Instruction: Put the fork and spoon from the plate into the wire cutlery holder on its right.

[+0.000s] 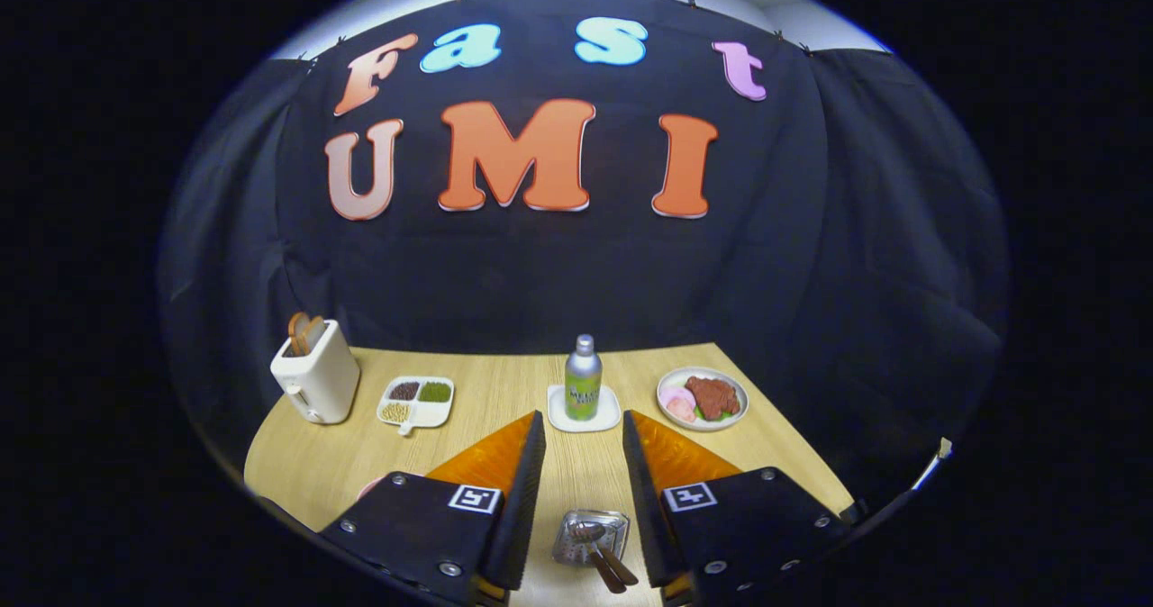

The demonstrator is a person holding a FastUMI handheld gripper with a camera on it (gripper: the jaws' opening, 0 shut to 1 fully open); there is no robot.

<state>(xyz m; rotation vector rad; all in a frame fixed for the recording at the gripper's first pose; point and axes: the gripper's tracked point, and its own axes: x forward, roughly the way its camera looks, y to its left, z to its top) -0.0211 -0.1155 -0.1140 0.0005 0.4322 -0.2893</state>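
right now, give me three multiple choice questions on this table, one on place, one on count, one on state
1. Where does the bottle stand?
A. on a small white tray
B. in the toaster
C. on the meat plate

2. How many sections has the divided dish?
A. one
B. three
C. six

3. How is the tool set?
A. shut on the bottle
B. shut on a spoon
C. open, holding nothing

Answers: 1 A, the bottle's base sits on the white tray, just ahead of the fingers. 2 B, three fillings lie in separate sections. 3 C, bare table shows between the fingers.
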